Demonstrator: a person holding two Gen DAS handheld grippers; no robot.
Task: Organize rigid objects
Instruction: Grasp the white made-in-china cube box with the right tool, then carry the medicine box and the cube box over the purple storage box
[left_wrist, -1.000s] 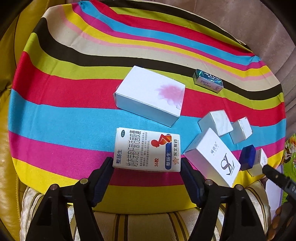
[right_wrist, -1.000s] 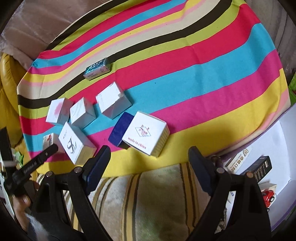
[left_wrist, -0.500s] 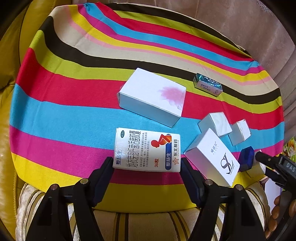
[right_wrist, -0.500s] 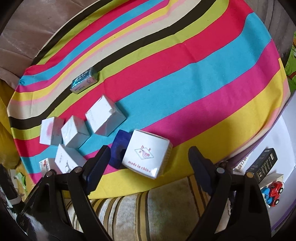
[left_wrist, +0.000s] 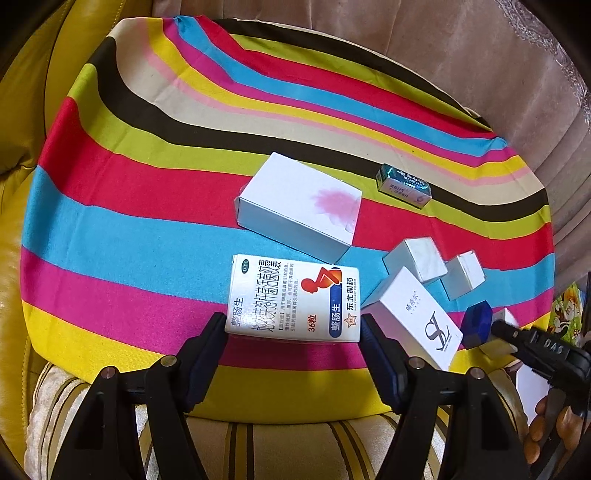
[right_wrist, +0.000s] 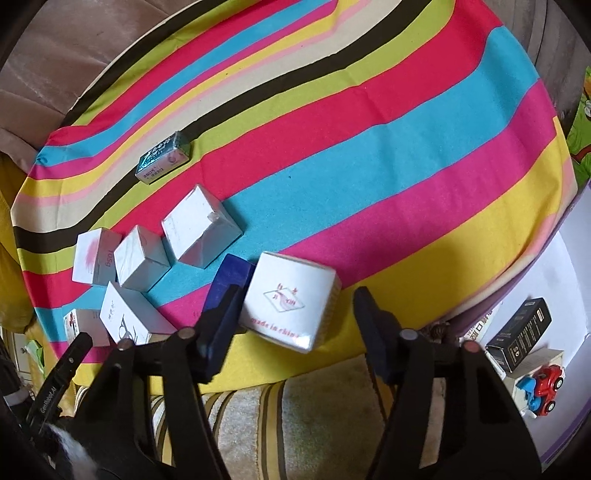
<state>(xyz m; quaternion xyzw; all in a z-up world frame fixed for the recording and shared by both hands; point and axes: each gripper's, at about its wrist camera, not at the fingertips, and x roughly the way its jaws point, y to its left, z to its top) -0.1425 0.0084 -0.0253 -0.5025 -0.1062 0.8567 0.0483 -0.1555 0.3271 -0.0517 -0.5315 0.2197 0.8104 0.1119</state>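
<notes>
Medicine box (left_wrist: 293, 297) clamped in left gripper (left_wrist: 293, 332); right gripper (right_wrist: 295, 317) closing around white cube box (right_wrist: 290, 306), tilted down

A striped multicoloured cloth (right_wrist: 369, 155) is spread over a striped beige cushion (right_wrist: 314, 417). Yellow leather upholstery (left_wrist: 22, 155) is seen at the cloth's left edge in the left wrist view. A red-and-blue toy vehicle (right_wrist: 543, 387) is noted on a white surface (right_wrist: 554, 280).
</notes>
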